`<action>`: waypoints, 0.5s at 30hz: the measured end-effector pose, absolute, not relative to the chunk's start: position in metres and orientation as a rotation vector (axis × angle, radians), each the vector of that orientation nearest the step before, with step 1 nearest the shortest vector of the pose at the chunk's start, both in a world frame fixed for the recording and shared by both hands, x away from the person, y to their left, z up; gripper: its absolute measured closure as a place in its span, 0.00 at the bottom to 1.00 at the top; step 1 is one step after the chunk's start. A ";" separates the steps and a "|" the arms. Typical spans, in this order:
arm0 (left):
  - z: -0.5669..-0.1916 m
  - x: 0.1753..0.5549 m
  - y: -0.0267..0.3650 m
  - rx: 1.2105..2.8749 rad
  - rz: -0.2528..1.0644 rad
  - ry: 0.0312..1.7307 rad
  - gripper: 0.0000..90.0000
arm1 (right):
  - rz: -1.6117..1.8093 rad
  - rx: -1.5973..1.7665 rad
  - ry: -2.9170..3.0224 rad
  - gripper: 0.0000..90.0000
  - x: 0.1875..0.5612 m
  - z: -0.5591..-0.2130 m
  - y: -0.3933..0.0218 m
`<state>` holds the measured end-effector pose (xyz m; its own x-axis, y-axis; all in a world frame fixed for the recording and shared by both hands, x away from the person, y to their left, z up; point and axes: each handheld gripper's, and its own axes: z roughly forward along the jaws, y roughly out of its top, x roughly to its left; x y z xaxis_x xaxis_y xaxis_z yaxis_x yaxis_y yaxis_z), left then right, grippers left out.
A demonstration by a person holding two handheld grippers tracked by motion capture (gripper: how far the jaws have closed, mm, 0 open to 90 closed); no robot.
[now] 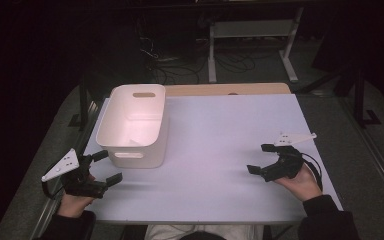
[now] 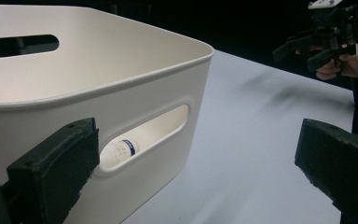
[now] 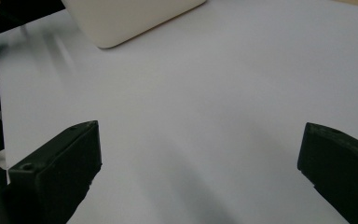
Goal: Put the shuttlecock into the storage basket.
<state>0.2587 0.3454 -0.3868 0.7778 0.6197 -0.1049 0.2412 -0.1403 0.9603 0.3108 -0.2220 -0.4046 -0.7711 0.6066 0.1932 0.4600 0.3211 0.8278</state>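
Resting on a smooth, matte pale table, a white plastic bin with rounded corners and slotted oval handles stands at the near left, its walls thick, glossy and slightly tapered toward the base. Through the handle slot facing the left gripper view, a shuttlecock lies inside on the bin floor: a white, mesh-like skirt and a band of blue near its cork end, only part of it visible. The left gripper sits just beside the bin's near wall, held in a hand at the table's near left edge, a grey three-cornered plate on top; its blocky black jaws, rough and foam-like on their faces, stand spread wide with nothing between them. The right gripper is well apart, at the near right of the table, cradled in the other hand; its jaws too are released and far apart, over bare table. Both forearms wear dark sleeves.
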 end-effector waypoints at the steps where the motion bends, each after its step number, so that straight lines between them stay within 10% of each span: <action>1: -0.387 0.259 0.345 1.721 0.376 0.679 0.00 | 1.443 0.995 2.420 0.00 0.310 -0.405 -0.224; 15: -0.387 0.259 0.345 1.722 0.377 0.680 0.00 | 1.436 1.034 2.343 0.00 0.296 -0.417 -0.240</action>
<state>0.2590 0.3454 -0.3869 0.7777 0.6201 -0.1034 0.2416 -0.1430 0.9598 0.2964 -0.2404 -0.4174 -0.7334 0.6561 0.1782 0.4565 0.2809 0.8442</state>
